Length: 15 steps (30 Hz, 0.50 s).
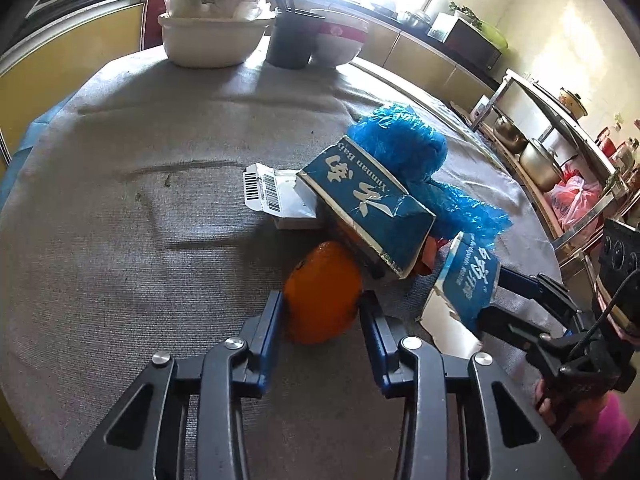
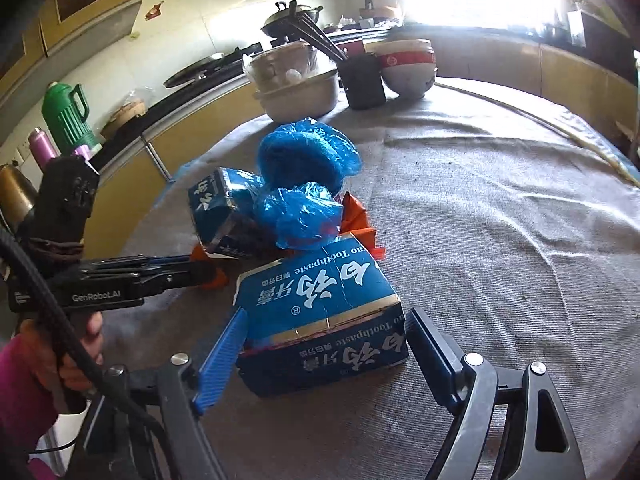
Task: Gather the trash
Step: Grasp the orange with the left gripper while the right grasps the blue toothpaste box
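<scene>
Trash pile on worktop (image 1: 140, 240). Orange (image 1: 322, 294) sits btwn spread jaws of left gripper (image 1: 322, 312), ungripped. Toothpaste box (image 2: 320, 320) btwn right gripper (image 2: 324, 340) jaws, also spread wide.

The crushed blue cardboard toothpaste box (image 2: 320, 320) between the right gripper's (image 2: 324, 344) fingers reads "Toothpaste" beside large white Chinese characters. Ahead of the left gripper (image 1: 322, 312), another blue carton (image 1: 368, 204) reads "Yunnan Baiy…". The left gripper's black arm (image 2: 108, 284) bears "GenRobot.AI".
</scene>
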Available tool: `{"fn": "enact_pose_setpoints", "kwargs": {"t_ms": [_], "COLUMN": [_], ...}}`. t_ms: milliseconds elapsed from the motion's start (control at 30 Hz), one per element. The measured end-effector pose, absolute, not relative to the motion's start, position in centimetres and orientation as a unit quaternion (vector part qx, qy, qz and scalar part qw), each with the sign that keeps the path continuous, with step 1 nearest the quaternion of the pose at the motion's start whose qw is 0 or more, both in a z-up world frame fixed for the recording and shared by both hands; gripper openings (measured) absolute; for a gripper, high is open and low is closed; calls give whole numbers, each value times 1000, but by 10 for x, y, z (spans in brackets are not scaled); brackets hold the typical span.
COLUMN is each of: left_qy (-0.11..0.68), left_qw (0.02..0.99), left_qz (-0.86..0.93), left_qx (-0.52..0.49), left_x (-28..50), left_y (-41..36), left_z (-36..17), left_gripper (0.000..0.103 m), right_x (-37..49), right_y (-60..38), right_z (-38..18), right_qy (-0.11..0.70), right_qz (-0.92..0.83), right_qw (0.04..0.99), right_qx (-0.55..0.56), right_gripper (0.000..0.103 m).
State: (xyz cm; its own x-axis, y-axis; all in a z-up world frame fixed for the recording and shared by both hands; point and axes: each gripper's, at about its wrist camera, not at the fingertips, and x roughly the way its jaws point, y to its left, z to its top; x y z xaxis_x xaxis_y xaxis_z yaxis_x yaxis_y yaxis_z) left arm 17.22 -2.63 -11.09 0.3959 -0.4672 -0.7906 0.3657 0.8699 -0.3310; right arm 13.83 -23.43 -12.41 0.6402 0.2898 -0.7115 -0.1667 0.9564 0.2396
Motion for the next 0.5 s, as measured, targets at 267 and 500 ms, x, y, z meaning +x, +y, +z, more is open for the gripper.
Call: {"fn": "enact_pose_setpoints", "kwargs": {"t_ms": [267,500], "left_qy": [493,493], "left_qw": [827,826], "left_qz": [-265,-269], "left_qx": [-50,-49], "left_x": [166,151], "left_y": [-30,-17], "left_z": [-111,-111], "left_gripper": [30,29], "right_x": [128,101], "right_y": [-238,-234], "right_z": [-124,-130], "right_qy": [391,416], "right_qz": [124,170], "right_qw": [908,889], "right_qx": [84,86], "right_gripper": [58,39]}}
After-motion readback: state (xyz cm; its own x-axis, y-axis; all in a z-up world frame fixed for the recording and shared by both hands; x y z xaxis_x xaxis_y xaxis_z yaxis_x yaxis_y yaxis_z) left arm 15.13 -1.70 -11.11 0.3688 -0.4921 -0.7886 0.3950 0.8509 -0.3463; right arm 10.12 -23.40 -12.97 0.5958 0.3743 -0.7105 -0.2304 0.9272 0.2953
